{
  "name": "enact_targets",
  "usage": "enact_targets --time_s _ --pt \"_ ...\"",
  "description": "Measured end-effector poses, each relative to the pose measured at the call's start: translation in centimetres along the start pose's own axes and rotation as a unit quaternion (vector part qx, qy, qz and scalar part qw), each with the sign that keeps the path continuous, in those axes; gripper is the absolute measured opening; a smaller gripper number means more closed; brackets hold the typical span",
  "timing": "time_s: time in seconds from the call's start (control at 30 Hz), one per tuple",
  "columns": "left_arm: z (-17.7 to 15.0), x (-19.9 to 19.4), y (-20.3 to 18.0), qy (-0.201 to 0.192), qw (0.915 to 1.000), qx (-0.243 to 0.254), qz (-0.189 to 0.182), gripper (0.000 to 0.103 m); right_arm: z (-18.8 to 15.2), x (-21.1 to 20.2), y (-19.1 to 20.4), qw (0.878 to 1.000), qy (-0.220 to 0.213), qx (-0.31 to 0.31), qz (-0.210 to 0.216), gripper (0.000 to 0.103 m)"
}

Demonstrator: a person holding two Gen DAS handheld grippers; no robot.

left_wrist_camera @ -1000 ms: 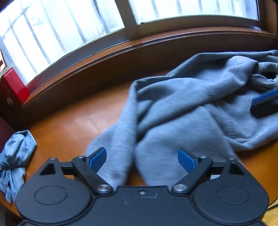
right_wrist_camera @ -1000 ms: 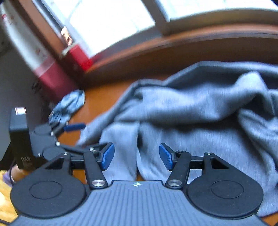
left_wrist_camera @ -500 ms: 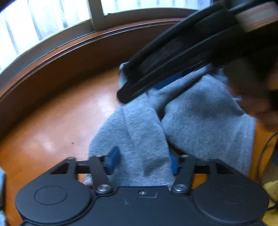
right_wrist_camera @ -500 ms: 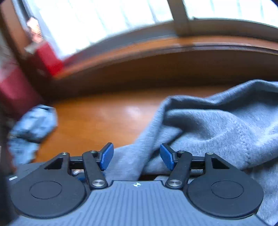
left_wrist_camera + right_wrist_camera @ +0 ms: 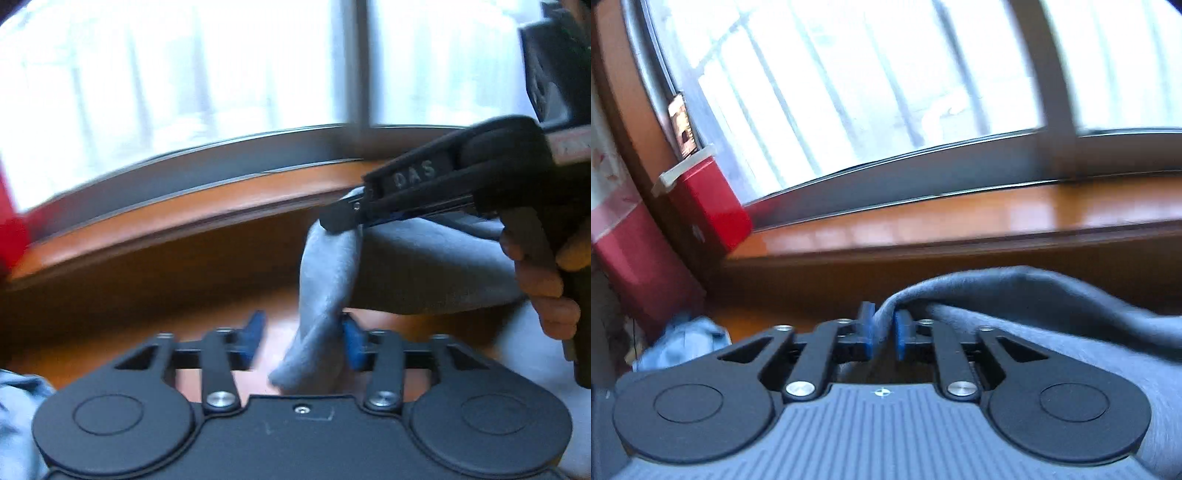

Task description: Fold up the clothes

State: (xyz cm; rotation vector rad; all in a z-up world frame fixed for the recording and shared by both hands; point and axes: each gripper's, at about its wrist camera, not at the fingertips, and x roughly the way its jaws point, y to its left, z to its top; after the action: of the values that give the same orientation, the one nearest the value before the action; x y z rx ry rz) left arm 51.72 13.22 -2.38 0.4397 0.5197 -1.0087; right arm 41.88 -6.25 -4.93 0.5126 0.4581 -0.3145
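Since a second ago we have swung both grippers toward the window, and the grey garment (image 5: 325,295), then heaped on the worktop (image 5: 207,258), now hangs lifted. Nearest us, the left gripper (image 5: 301,338) has its jaws opening; a twisted strand of cloth lies against only the right pad, so we may drop that end, and the fold would go crooked. The right gripper (image 5: 884,334) has its jaws closing on a thin ridge of the fabric; so narrow a pinch could slip. The strand runs from our left jaws up and away to the right gripper, its bulk trailing right. Beyond lies the windowsill (image 5: 960,225).
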Motion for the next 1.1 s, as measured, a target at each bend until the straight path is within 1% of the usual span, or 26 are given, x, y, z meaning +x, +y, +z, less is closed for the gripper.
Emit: enact_targets --time_s 0.03,0.07,0.1,0.13,0.17,0.2,0.23,0.27,0.3,0.33,0.4,0.5,0.57,0.6,0.63,0.67,0.7,0.73,0.77,0.8,0.83,0.87,0.9,1.03,1.1 --pt "0.1 0.5 0.5 0.002 0.9999 -0.008 0.010 0.054 0.5 2.0 -0.2 1.000 0.017 -0.001 -0.007 0.045" --pt "0.1 0.9 0.9 0.004 0.9998 -0.014 0.014 0.056 0.8 3.3 -0.3 0.999 0.028 -0.002 -0.041 0.046" --pt "-0.1 1.1 1.1 0.005 0.9997 -0.018 0.012 0.064 1.1 4.5 -0.4 0.996 0.038 -0.002 -0.075 0.046" --pt "-0.3 1.2 1.3 0.008 0.9997 -0.020 0.008 0.068 0.9 4.2 -0.4 0.997 0.024 -0.011 -0.078 0.046" --pt "-0.6 1.5 1.5 0.012 0.9997 -0.019 0.003 0.073 0.6 3.8 -0.4 0.996 0.011 -0.019 -0.082 0.051" --pt "-0.8 1.8 1.6 0.018 0.9997 -0.017 0.000 0.073 0.3 2.9 -0.5 0.997 -0.003 -0.024 -0.075 0.061" --pt "-1.0 1.9 1.9 0.023 0.9996 -0.013 -0.003 0.073 -0.1 2.2 -0.7 0.997 -0.010 -0.026 -0.075 0.064" --pt "-1.2 2.1 2.1 0.028 0.9995 -0.009 -0.006 0.073 -0.5 1.5 -0.8 0.997 -0.018 -0.029 -0.075 0.066" --pt "-1.1 2.5 2.0 0.031 0.9995 -0.005 -0.010 0.073 -0.8 0.9 -0.9 0.996 -0.017 -0.036 -0.075 0.066" --pt "-0.8 3.2 2.1 0.032 0.9994 -0.004 -0.013 0.073 -1.2 0.7 -0.8 0.996 -0.008 -0.047 -0.073 0.066" --pt "0.4 5.2 2.2 0.035 0.9992 -0.004 -0.018 0.073 -2.4 0.4 -1.3 0.994 0.023 -0.081 -0.075 0.067" --pt "1.6 6.7 1.2 0.034 0.9993 0.000 -0.014 0.073 -4.3 1.9 -1.3 0.986 0.071 -0.113 -0.105 0.067" --pt "1.9 6.8 0.9 0.032 0.9994 0.008 -0.009 0.074 -5.3 2.7 -2.5 0.987 0.108 -0.069 -0.092 0.066" --pt "2.0 6.6 0.7 0.030 0.9994 0.015 -0.008 0.075 -5.8 3.1 -3.1 0.987 0.126 -0.048 -0.086 0.068" --pt "1.8 6.5 0.6 0.028 0.9993 0.022 -0.007 0.076 -6.1 2.7 -3.2 0.991 0.108 -0.032 -0.072 0.067" --pt "1.5 6.4 0.3 0.026 0.9993 0.027 -0.005 0.077 -6.2 2.5 -3.2 0.992 0.116 -0.017 -0.051 0.064" --pt "1.3 6.4 0.1 0.025 0.9992 0.031 -0.004 0.079 -6.3 2.2 -3.2 0.992 0.124 -0.003 -0.030 0.059" --pt "1.1 6.4 -0.1 0.025 0.9992 0.032 -0.003 0.079 -6.3 1.4 -2.9 0.993 0.113 0.003 -0.026 0.056" --pt "0.8 6.2 -0.3 0.025 0.9992 0.032 -0.004 0.079 -6.2 0.1 -2.5 0.995 0.093 0.000 -0.030 0.055" --pt "0.6 5.8 -0.4 0.027 0.9992 0.030 -0.008 0.079 -6.0 -1.2 -2.1 0.997 0.074 -0.003 -0.033 0.057" --pt "0.3 5.4 -0.5 0.028 0.9991 0.028 -0.012 0.079 -5.9 -2.5 -1.8 0.998 0.057 -0.007 -0.040 0.059" --pt "0.1 5.0 -0.8 0.030 0.9990 0.028 -0.017 0.079 -5.8 -3.9 -1.6 0.998 0.040 -0.011 -0.047 0.064" --pt "-0.2 4.5 -1.2 0.032 0.9987 0.030 -0.024 0.079 -5.8 -5.4 -1.3 0.998 0.031 -0.014 -0.053 0.065" --pt "-0.6 2.9 -4.3 0.031 0.9969 0.047 -0.055 0.079 -7.6 -11.0 -2.4 0.994 0.011 -0.028 -0.103 0.070" --pt "-0.8 2.0 -6.6 0.028 0.9949 0.062 -0.075 0.080 -9.2 -13.7 -3.5 0.989 0.005 -0.029 -0.144 0.070"
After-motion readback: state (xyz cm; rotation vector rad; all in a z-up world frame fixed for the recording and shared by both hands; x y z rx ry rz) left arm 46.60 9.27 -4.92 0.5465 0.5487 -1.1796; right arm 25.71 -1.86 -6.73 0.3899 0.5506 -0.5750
